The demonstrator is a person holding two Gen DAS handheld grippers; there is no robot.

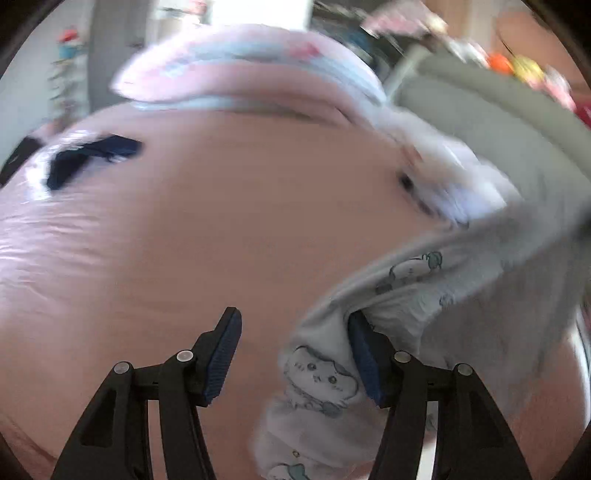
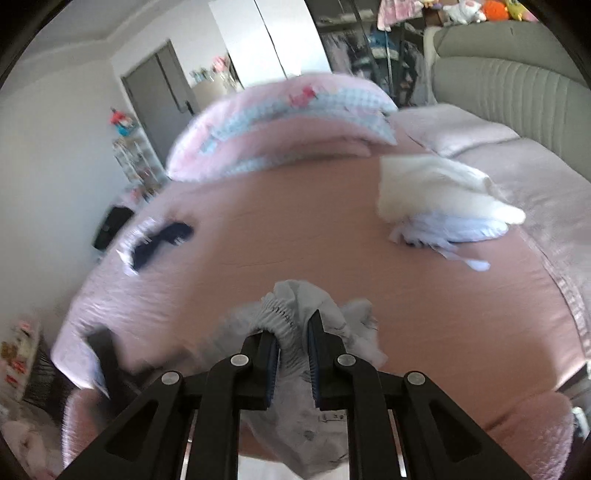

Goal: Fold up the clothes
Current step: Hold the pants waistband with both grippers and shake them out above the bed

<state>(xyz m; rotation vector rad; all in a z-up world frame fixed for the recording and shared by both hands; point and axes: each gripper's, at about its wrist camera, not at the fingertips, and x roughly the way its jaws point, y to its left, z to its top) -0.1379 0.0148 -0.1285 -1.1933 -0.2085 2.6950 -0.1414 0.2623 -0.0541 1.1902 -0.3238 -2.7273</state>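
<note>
Cartoon-printed pale garment (image 1: pixel 406 295), light grey-white with small animal drawings, hangs above a pink bedspread (image 1: pixel 184 258) and stretches across the lower right of the left wrist view. The left gripper (image 1: pixel 293 354) has its fingers spread wide; the cloth drapes over the right-hand blue pad (image 1: pixel 364 358) and down past it, while the other pad stands bare and clear of the fabric, so nothing is pinched between them. In the right wrist view, the right gripper (image 2: pixel 293 356) has its fingers drawn close together on a bunched, gathered band of the same garment (image 2: pixel 295 299), with the rest of the cloth sagging below the fingers toward the bottom edge of the frame.

Farther back on the bedspread lies a pile of white and pale blue clothes (image 2: pixel 443 206), well apart from the held garment. A dark navy item (image 2: pixel 162 240) rests on the left part of the bed, on a shiny pale patch. A folded pink and blue quilt (image 2: pixel 280 125) sits at the far edge of the bed. A grey upholstered headboard (image 2: pixel 517 85) rises on the right, with stuffed toys (image 2: pixel 495 9) along its top. Much of the left wrist view is blurred.
</note>
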